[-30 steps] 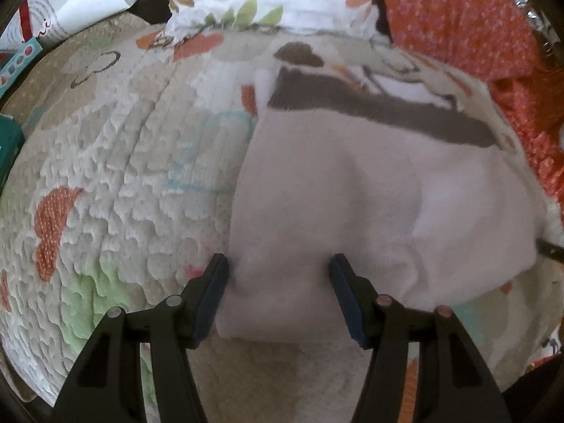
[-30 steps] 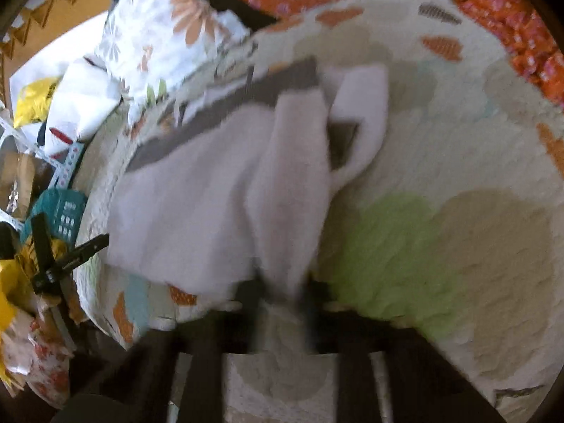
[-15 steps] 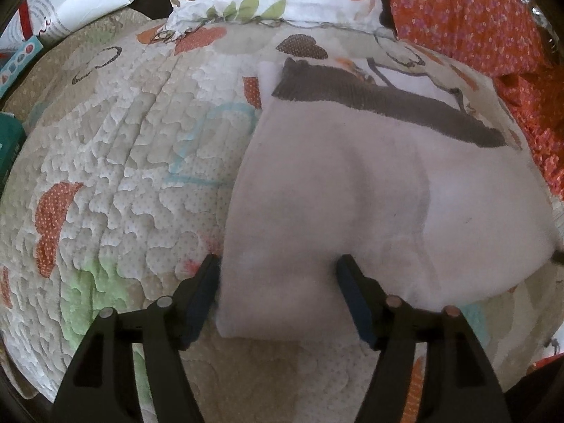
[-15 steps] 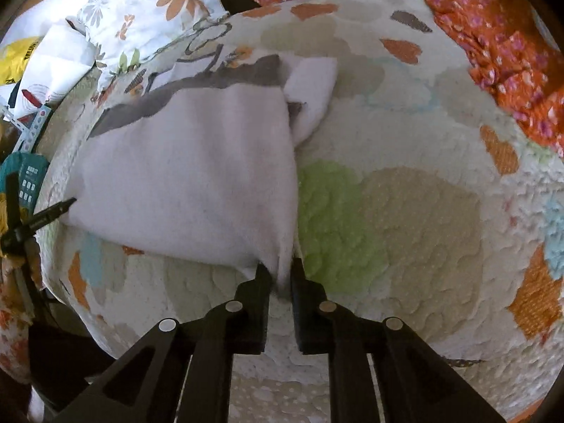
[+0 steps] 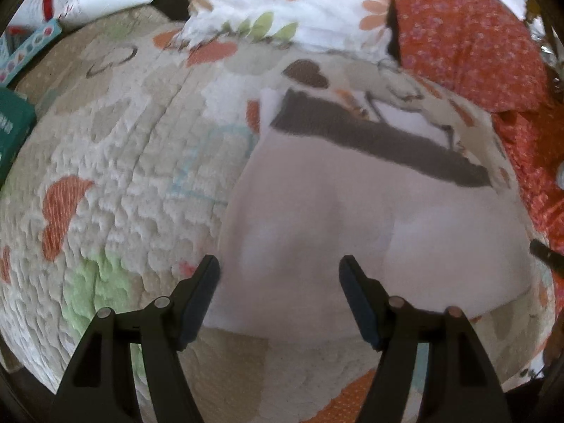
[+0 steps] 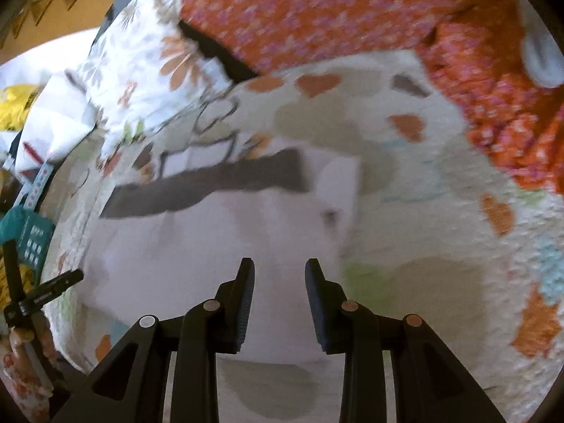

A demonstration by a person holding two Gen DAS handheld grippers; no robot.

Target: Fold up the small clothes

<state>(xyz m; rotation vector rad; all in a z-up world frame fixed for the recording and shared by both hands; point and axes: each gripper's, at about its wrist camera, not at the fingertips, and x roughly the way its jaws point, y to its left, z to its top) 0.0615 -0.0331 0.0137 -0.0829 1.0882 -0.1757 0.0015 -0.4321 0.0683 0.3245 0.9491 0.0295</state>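
A small pale pink garment [image 5: 352, 218] with a dark brown waistband [image 5: 370, 141] lies folded flat on the quilt. My left gripper [image 5: 278, 264] is open and empty, its fingers at the garment's near left edge. In the right wrist view the same garment [image 6: 197, 246] lies flat with its waistband [image 6: 211, 187] at the far side. My right gripper [image 6: 280, 268] is open and empty just above the garment's near right part. A pale fold [image 6: 338, 183] sticks out at the garment's far right corner.
A quilted patchwork bedspread [image 5: 116, 176] covers the surface. A floral pillow [image 5: 282, 3] and an orange flowered cushion [image 5: 469, 42] lie at the far side. A teal box [image 5: 10, 130] sits at the left edge. The other gripper's tip [image 6: 53, 285] shows at the left.
My right gripper has let go of the garment's edge and opened; the lifted part now lies flat. My left gripper stayed open at the near left edge.
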